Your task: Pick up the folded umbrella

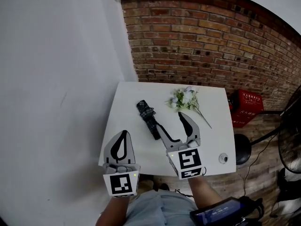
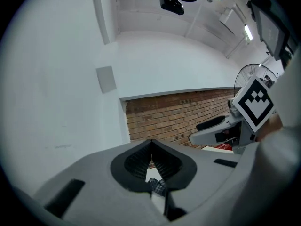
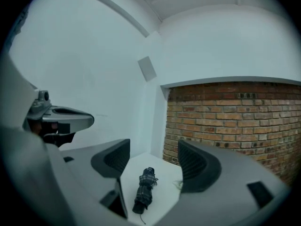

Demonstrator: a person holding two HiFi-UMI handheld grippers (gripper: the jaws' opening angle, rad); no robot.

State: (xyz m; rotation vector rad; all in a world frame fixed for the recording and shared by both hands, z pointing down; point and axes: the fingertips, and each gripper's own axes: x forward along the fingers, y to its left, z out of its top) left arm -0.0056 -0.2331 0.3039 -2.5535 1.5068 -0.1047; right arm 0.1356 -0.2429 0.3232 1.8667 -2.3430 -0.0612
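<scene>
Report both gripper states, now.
Left gripper: shut, tips together, holding nothing.
Right gripper: open, empty; the folded umbrella lies ungripped on the table.

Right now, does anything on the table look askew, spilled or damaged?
Nothing stands out. The folded umbrella lies slantwise but intact on the white table. The flower bunch lies beside it, not touching it. Nothing is spilled.

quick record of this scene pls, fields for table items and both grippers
table: white, against brick wall
umbrella: folded, dark plaid, lying mid-table, not held
flowers: right of umbrella, apart from it
small round item: table's near right corner
left gripper: shut, empty, over table's near left corner
right gripper: open, pointed at umbrella, not gripping it
</scene>
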